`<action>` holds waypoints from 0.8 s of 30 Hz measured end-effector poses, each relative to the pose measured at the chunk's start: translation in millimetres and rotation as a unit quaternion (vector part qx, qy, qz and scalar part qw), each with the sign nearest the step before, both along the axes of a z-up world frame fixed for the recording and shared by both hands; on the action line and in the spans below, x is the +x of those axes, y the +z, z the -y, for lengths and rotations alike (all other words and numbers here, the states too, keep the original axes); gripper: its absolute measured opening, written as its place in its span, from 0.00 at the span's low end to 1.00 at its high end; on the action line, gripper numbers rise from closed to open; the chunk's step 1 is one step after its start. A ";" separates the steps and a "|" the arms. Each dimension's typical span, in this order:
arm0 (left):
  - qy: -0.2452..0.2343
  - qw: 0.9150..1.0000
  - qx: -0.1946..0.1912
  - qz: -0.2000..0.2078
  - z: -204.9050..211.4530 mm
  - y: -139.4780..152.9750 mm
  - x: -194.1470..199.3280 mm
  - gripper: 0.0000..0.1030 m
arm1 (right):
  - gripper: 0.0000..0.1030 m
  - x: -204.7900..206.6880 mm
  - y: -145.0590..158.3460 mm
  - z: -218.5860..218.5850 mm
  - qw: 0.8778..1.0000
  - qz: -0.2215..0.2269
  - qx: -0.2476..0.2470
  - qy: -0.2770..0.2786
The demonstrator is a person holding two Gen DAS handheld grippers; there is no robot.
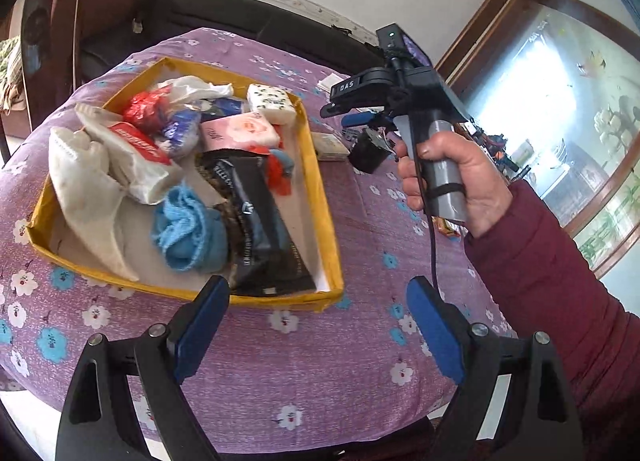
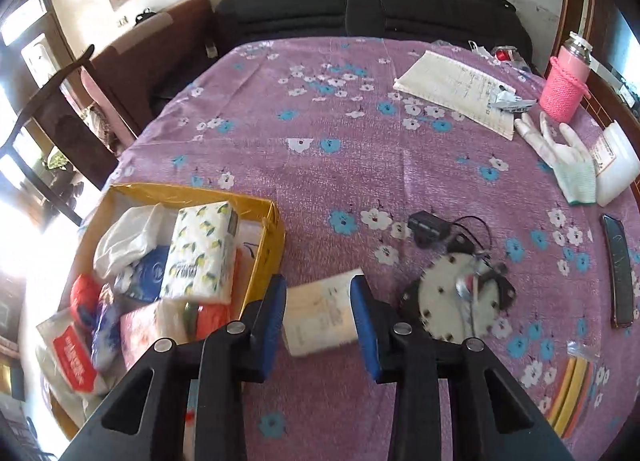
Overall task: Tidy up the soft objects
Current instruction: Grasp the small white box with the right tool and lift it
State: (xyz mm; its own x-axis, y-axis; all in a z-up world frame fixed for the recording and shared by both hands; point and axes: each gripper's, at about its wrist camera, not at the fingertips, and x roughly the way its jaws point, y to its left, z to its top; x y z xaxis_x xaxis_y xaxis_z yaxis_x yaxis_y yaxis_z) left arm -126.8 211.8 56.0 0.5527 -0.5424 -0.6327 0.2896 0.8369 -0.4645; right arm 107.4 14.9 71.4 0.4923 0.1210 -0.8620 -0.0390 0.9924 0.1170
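right gripper: jaws parted, nothing clamped; it hangs over a cream tissue pack that lies on the cloth between the blue pads, no contact that I can make out. From the left view it floats above the table in the right hand.
left gripper: spread wide, empty, hovering over the cloth just in front of the box's near corner.
tissue pack: outside the box, just beside its right wall; looks like the item in hand now.
box: yellow-rimmed tray on the left of the table, well filled.
in box: lemon pack, pink pack, blue cloth, black pouch, white cloth, red bag, plus more bags.
done, by my read: most soft things are already gathered in the box.
left to do: tissue pack for sure; white glove lies far right on the cloth, near the pink bottle, and probably counts as soft too.
not soft, likely stays: round gadget with wires just right of the tissue pack, paper, phone.
progress: late stage, roughly one or two items short.
table: purple flowered cloth, wide bare stretch between box and glove.
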 end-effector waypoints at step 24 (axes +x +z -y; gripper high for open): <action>-0.030 0.999 0.015 0.001 28.4 3.6 -4.9 0.87 | 0.35 -110.3 -47.3 29.6 0.986 -0.145 -0.011 0.084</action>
